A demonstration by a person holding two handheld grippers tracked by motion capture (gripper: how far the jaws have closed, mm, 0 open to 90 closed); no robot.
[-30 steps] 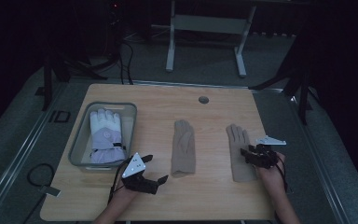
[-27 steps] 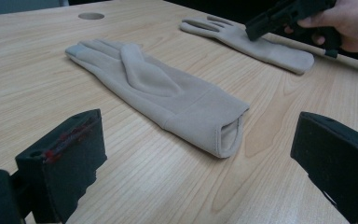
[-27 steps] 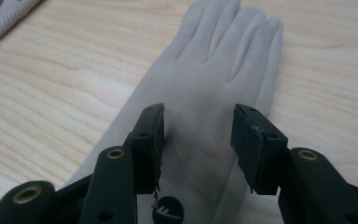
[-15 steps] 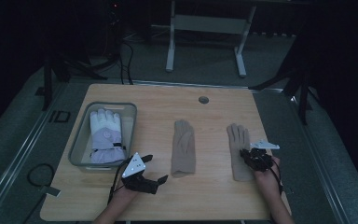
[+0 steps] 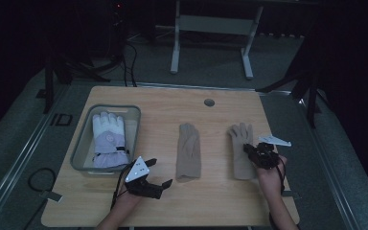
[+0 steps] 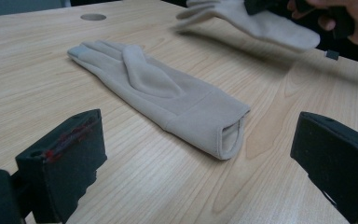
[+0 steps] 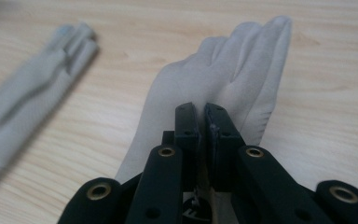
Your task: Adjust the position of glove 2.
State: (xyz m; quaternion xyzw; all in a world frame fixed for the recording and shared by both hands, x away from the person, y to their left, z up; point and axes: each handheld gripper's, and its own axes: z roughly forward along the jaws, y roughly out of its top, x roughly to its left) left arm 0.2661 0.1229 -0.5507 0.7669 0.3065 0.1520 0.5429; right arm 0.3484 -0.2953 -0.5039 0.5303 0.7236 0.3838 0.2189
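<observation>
The right gripper [image 5: 252,150] is clamped on the right-hand beige knit glove [image 5: 240,151], near the right edge of the light wooden table [image 5: 220,201]. In the right gripper view its two black jaws stand pressed together on the fabric of that glove [image 7: 223,88], whose fingers point away from the camera. In the left gripper view the same glove [image 6: 256,23] appears raised clear of the tabletop, casting a shadow on the wood beneath it.

The left gripper [image 5: 159,173] rests near the front edge of the table with its jaws standing wide apart and gripping nothing. It faces the cuff of the second beige knit glove [image 5: 189,152], which lies flat at the table's centre with its thumb folded over the palm [image 6: 158,93]. The two beige gloves lie apart, side by side.

A clear plastic bin [image 5: 79,146] sits on the left part of the table. It contains a white and lilac padded ski glove [image 5: 108,139].
</observation>
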